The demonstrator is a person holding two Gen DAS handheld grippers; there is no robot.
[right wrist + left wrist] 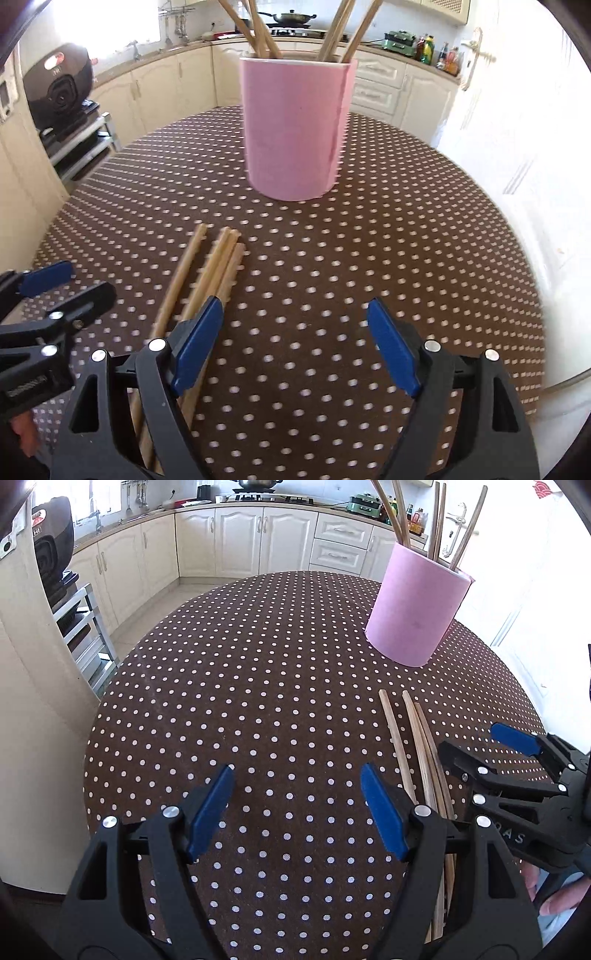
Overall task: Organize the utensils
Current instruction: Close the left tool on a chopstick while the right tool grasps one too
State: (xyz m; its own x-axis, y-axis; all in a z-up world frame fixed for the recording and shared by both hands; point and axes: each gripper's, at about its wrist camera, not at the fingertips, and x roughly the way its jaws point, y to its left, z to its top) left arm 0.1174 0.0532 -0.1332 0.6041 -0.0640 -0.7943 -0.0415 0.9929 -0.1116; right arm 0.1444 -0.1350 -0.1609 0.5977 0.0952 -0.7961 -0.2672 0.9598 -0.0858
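Both tools, left tool (297, 805) and right tool (295, 343), are spread and empty. Loose chopsticks (207, 280) lie lower left on the tabletop (406, 240), near the pink holder (295, 129). Risk: pinching several sticks together could scatter them.

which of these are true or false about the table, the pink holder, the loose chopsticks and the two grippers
1. The pink holder stands upright on the dotted table. True.
2. The holder is empty. False: several chopsticks stand in it.
3. Loose chopsticks lie on the table in front of the holder. True.
4. The right gripper is shut on a chopstick. False: its jaws are open and hold nothing.
5. The left gripper is open. True.
6. The loose chopsticks lean against the holder. False: they lie flat, apart from it.
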